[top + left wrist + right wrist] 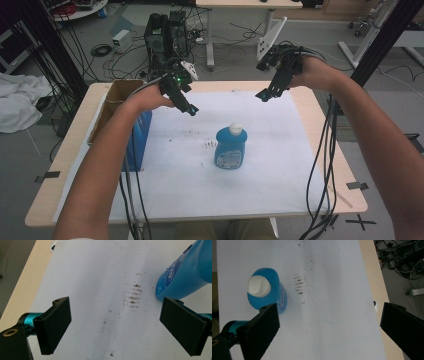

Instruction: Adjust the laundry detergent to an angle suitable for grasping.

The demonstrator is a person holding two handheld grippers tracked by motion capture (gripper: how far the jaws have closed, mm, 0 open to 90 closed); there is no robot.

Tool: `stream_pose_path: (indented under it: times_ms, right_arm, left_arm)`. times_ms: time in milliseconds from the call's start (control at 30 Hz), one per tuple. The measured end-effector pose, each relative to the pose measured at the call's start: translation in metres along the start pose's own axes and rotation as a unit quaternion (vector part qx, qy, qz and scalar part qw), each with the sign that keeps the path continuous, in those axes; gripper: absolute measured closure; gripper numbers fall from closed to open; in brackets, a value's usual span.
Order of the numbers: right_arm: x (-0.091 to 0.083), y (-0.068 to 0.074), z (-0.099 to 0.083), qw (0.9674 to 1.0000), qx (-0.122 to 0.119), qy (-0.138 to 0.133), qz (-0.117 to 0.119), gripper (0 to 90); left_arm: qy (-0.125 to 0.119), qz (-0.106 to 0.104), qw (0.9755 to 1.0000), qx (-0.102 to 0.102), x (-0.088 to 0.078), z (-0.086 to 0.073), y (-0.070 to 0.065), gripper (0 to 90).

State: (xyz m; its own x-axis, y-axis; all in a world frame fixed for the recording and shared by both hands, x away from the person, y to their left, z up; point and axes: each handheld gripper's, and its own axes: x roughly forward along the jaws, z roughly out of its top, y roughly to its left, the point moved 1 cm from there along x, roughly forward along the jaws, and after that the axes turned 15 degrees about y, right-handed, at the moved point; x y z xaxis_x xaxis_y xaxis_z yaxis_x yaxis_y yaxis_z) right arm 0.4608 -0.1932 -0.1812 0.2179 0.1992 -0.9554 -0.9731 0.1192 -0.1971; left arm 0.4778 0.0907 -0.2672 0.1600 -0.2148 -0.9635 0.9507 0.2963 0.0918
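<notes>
A blue bottle (pixel 230 148) with a white cap stands upright near the middle of the white sheet (pixel 270 165). My left gripper (pixel 186 104) hovers open above the sheet, behind and to the left of the bottle. My right gripper (pixel 266 94) hangs open behind and to the right of it. In the left gripper view the jaws stand wide apart, with the blue bottle (pixel 185 272) at the upper right beyond them. The right gripper view looks down on the bottle (pixel 265 291) and its white cap (pixel 258 285), partly behind the left jaw. Nothing sits between either pair of jaws.
A blue box (pixel 136 142) and an open cardboard box (pixel 112 102) sit at the table's left edge. Brown smudges (pixel 209 145) mark the sheet just left of the bottle. Cables (pixel 320 165) trail over the right side of the table. Equipment and wires lie on the floor behind.
</notes>
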Motion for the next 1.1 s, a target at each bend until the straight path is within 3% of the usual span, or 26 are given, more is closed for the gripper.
stream_pose_path:
  times_ms: [67, 133, 233, 267, 367, 433, 467, 500, 533, 600, 633, 700, 733, 800, 833, 900, 933, 967, 1033, 1100]
  right_arm:
    - [0.0, -0.001, -0.002, 1.0, 0.001, 0.001, 0.0, 1.4]
    - [0.001, -0.003, -0.004, 1.0, 0.002, 0.001, -0.001, 1.4]
    - [0.001, -0.003, -0.006, 1.0, 0.008, -0.001, -0.001, 1.4]
    - [0.001, -0.003, -0.006, 1.0, 0.008, -0.001, -0.001, 1.4]
    - [0.001, -0.002, -0.007, 1.0, 0.006, -0.001, -0.001, 1.4]
    - [0.001, -0.002, -0.006, 1.0, 0.003, -0.003, 0.0, 1.4]
    - [0.001, -0.002, -0.006, 1.0, 0.004, -0.003, 0.0, 1.4]
    - [0.001, -0.002, -0.006, 1.0, 0.005, -0.003, 0.0, 1.4]
    - [0.002, -0.003, -0.006, 1.0, 0.004, -0.002, 0.001, 1.4]
    - [0.002, -0.003, -0.006, 1.0, 0.003, -0.001, 0.003, 1.4]
    - [0.002, -0.003, -0.006, 1.0, 0.003, -0.003, 0.001, 1.4]
    - [0.003, -0.003, -0.006, 1.0, 0.006, 0.0, 0.003, 1.4]
    - [0.003, -0.004, -0.006, 1.0, 0.006, 0.001, 0.003, 1.4]
    - [0.004, -0.005, -0.005, 1.0, 0.008, 0.0, 0.002, 1.4]
    - [0.004, -0.005, -0.005, 1.0, 0.006, -0.001, 0.003, 1.4]
    - [0.005, -0.008, -0.005, 1.0, 0.008, -0.003, 0.003, 1.4]
    - [0.006, -0.01, -0.005, 0.9999, 0.01, -0.002, 0.004, 1.4]
    - [0.007, -0.012, -0.005, 0.9999, 0.01, -0.002, 0.005, 1.4]
    - [0.01, -0.016, -0.004, 0.9999, 0.012, -0.001, 0.006, 1.4]
    - [0.012, -0.019, -0.002, 0.9999, 0.014, -0.001, 0.007, 1.4]
  left_arm:
    - [-0.011, -0.001, 0.9999, -0.01, 0.001, 0.0, -0.002, 10.3]
    - [0.003, 0.0, 1.0, 0.001, -0.001, 0.0, 0.0, 10.3]
    - [-0.005, -0.006, 0.9999, -0.01, 0.001, 0.001, -0.003, 10.3]
    - [0.007, -0.004, 1.0, 0.002, 0.0, 0.0, -0.001, 10.3]
    - [0.0, -0.01, 0.9999, -0.009, 0.001, 0.001, -0.002, 10.3]
    - [0.008, -0.001, 1.0, 0.002, -0.001, 0.0, 0.0, 10.3]
    - [-0.006, -0.002, 0.9999, -0.008, 0.001, 0.0, -0.002, 10.3]
    - [0.0, -0.002, 1.0, 0.001, 0.0, 0.0, 0.0, 10.3]
    - [-0.007, -0.001, 0.9999, -0.008, 0.0, 0.0, -0.001, 10.3]
    - [0.006, -0.004, 1.0, 0.003, -0.002, -0.001, 0.001, 10.3]
    - [-0.009, -0.004, 0.9999, -0.009, 0.0, -0.001, -0.001, 10.3]
    - [0.003, -0.002, 1.0, 0.003, -0.001, -0.001, 0.001, 10.3]
    - [-0.007, -0.004, 0.9999, -0.006, 0.0, -0.001, -0.001, 10.3]
    - [-0.001, -0.001, 1.0, 0.005, -0.001, -0.001, 0.001, 10.3]
    - [-0.011, -0.005, 0.9999, -0.006, 0.0, 0.0, 0.0, 10.3]
    - [-0.004, 0.0, 1.0, 0.004, -0.001, -0.001, 0.002, 10.3]
    - [-0.012, -0.002, 0.9999, -0.006, 0.001, 0.0, 0.002, 10.3]
    - [-0.004, 0.0, 1.0, 0.004, 0.0, 0.0, 0.003, 10.3]
    - [-0.011, -0.003, 0.9999, -0.004, 0.002, 0.001, 0.002, 10.3]
    - [-0.003, -0.003, 1.0, 0.005, 0.002, 0.001, 0.003, 10.3]
